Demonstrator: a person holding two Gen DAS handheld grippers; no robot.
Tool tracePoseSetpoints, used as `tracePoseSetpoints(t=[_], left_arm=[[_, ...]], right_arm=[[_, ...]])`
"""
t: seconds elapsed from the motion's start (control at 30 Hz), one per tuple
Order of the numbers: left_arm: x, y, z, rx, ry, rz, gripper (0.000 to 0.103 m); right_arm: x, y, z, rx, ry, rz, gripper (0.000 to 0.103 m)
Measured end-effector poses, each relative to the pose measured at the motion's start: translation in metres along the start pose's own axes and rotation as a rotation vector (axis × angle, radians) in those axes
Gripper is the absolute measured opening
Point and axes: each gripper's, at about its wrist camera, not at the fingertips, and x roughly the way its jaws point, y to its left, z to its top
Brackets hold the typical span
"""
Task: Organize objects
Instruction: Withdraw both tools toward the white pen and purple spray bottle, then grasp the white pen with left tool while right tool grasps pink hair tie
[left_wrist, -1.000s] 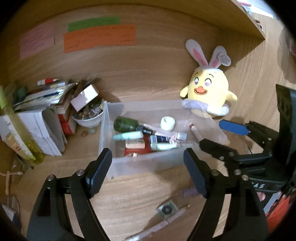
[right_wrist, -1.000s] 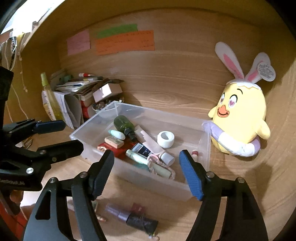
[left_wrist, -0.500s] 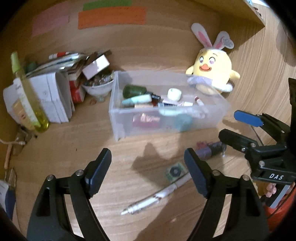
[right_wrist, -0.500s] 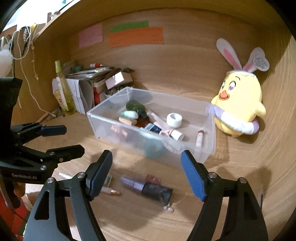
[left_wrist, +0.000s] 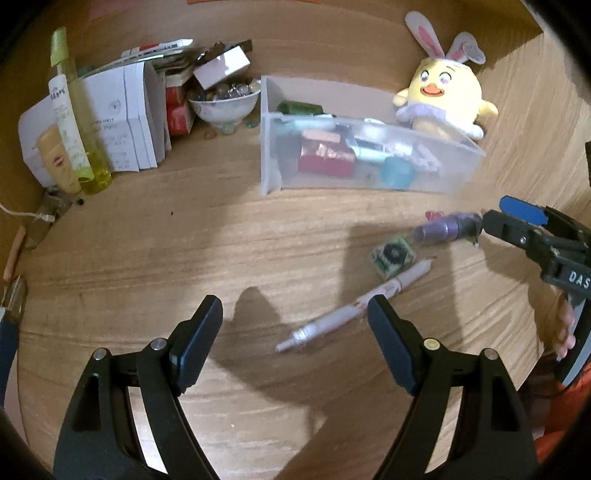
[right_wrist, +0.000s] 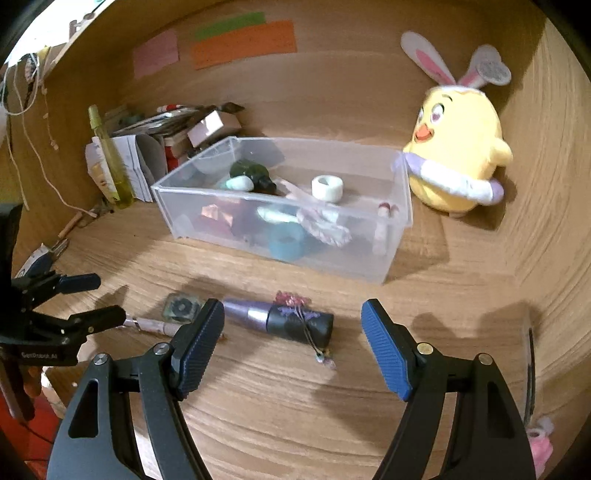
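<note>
A clear plastic bin (left_wrist: 369, 181) (right_wrist: 207, 225) holds several small cosmetics and a tape roll (right_wrist: 327, 188). On the desk in front of it lie a purple and black tube (right_wrist: 280, 319) (left_wrist: 445, 230), a small green square packet (left_wrist: 393, 256) (right_wrist: 180, 306) and a grey pen (left_wrist: 351, 310) (right_wrist: 151, 325). My left gripper (left_wrist: 295, 339) is open and empty, just above the pen. My right gripper (right_wrist: 293, 343) is open and empty, just in front of the tube; it also shows in the left wrist view (left_wrist: 513, 218).
A yellow plush chick (right_wrist: 456, 155) (left_wrist: 447, 99) stands right of the bin. Boxes, papers, a bowl of stones (left_wrist: 223, 103) and a yellow bottle (left_wrist: 79, 122) crowd the back left corner. A wooden wall with sticky notes (right_wrist: 243, 42) closes the back.
Both grippers have pulled back from the bin and dropped toward the desk; the loose tube, packet and pen are now close in front of them. Both stay open.
</note>
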Motion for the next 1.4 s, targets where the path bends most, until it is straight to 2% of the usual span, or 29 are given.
tracePoseSetpoints(t=[0.13,0.33,0.47,0.53,0.6,0.73,0.8,0.87,1.1,1.4], left_arm=[[0.003,-0.010,-0.003,0.038,0.003,-0.010,0.081],[0.009,-0.027,0.009,0.111,-0.011,-0.035,0.081],[0.019,-0.036,0.012,0.149,0.014,-0.045,0.080],[0.020,-0.038,0.011,0.161,0.019,-0.051,0.075],[0.022,-0.039,0.010,0.172,0.036,-0.065,0.063],[0.022,-0.043,0.008,0.191,0.044,-0.070,0.056],[0.021,-0.044,0.007,0.194,0.042,-0.074,0.048],[0.020,-0.044,0.006,0.199,0.043,-0.084,0.041],[0.012,-0.040,0.002,0.183,0.067,-0.128,0.024],[0.011,-0.039,0.001,0.188,0.080,-0.157,0.023]], right_arm=[[0.011,0.006,-0.002,-0.025,0.032,-0.004,0.074],[0.025,0.021,0.001,-0.133,0.062,-0.016,0.074],[0.031,0.023,0.005,-0.174,0.070,-0.019,0.074],[0.033,0.019,0.006,-0.165,0.075,-0.025,0.074],[0.034,0.012,0.005,-0.137,0.084,-0.008,0.074],[0.037,-0.003,-0.001,-0.080,0.124,0.020,0.072],[0.038,-0.007,-0.003,-0.061,0.143,0.045,0.055],[0.037,-0.008,-0.007,-0.050,0.157,0.068,0.042],[0.028,-0.002,-0.019,-0.053,0.170,0.096,0.011],[0.003,-0.001,-0.017,-0.067,0.115,0.067,0.009]])
